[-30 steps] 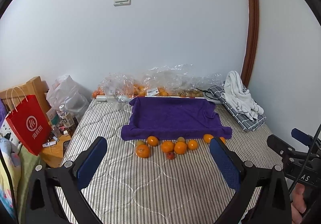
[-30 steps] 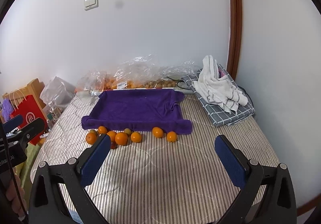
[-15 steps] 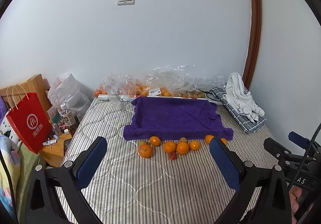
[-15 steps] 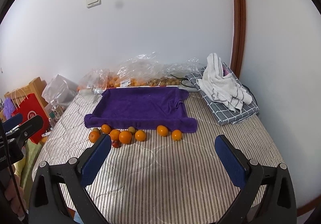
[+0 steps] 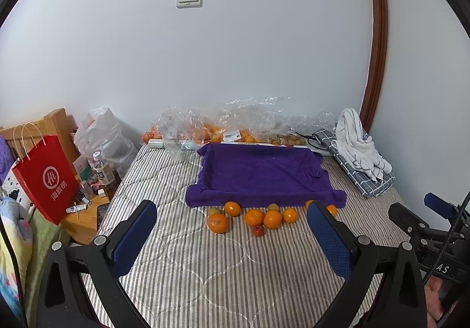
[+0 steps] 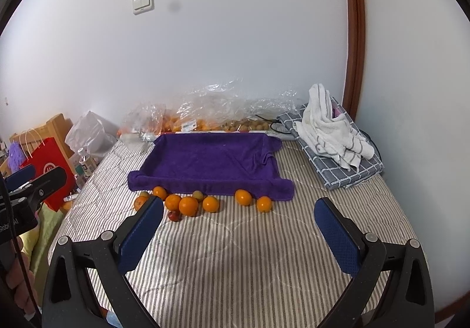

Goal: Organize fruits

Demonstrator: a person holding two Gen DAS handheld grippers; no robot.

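Note:
Several oranges (image 5: 254,217) (image 6: 188,205) lie in a row on the striped bed, along the front edge of a purple towel-lined tray (image 5: 261,175) (image 6: 211,163). A small red fruit (image 5: 258,230) (image 6: 174,215) and two small greenish fruits (image 5: 273,207) (image 6: 198,195) lie among them. My left gripper (image 5: 232,228) is open and empty, held above the bed short of the fruit. My right gripper (image 6: 238,225) is open and empty, also short of the row. Each gripper shows at the edge of the other's view.
Clear plastic bags of fruit (image 5: 235,128) (image 6: 205,113) line the wall behind the tray. A white towel on a checked cloth (image 5: 358,151) (image 6: 332,134) lies at the right. A red paper bag (image 5: 47,178), bottles (image 5: 102,172) and a wooden stand sit left of the bed.
Both views have tilted upward a little, so the fruit and tray sit lower in frame. Both grippers stay open and empty.

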